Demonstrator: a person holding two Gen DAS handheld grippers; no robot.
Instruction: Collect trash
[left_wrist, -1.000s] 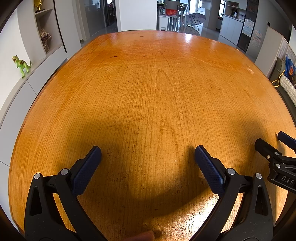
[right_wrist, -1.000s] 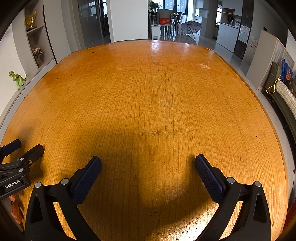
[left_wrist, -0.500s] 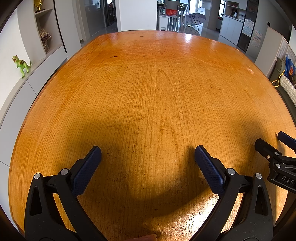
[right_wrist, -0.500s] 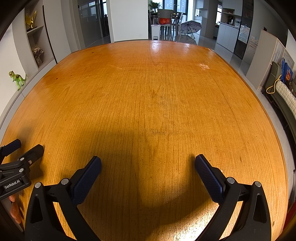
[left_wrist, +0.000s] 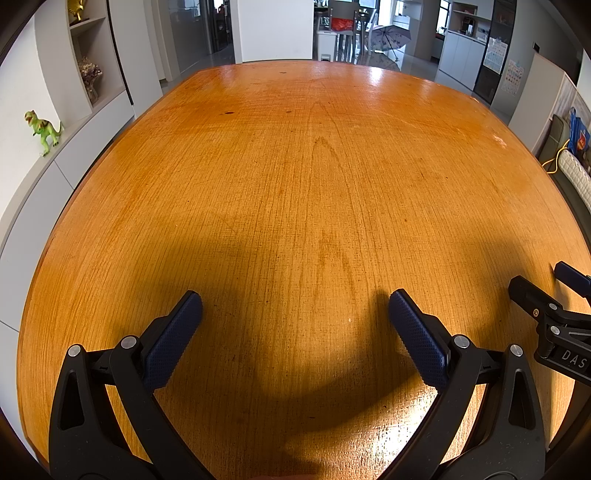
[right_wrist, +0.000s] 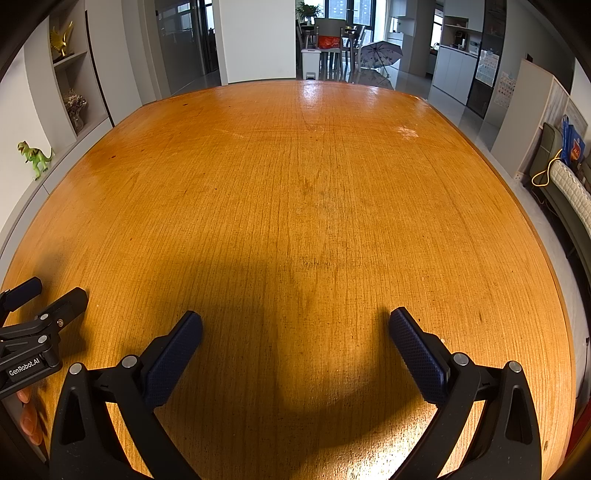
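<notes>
No trash shows in either view. My left gripper (left_wrist: 295, 306) is open and empty, held low over the near part of the orange wooden table (left_wrist: 314, 184). My right gripper (right_wrist: 295, 325) is open and empty too, over the same table (right_wrist: 314, 184). The right gripper shows at the right edge of the left wrist view (left_wrist: 543, 291), and the left gripper at the left edge of the right wrist view (right_wrist: 44, 299). They sit side by side, apart.
A green toy dinosaur (left_wrist: 42, 127) stands on a white ledge left of the table, below shelves with a vase (left_wrist: 90, 79). A sofa with a yellow cable (right_wrist: 561, 184) lies to the right. Chairs and an umbrella (right_wrist: 380, 51) stand beyond the far edge.
</notes>
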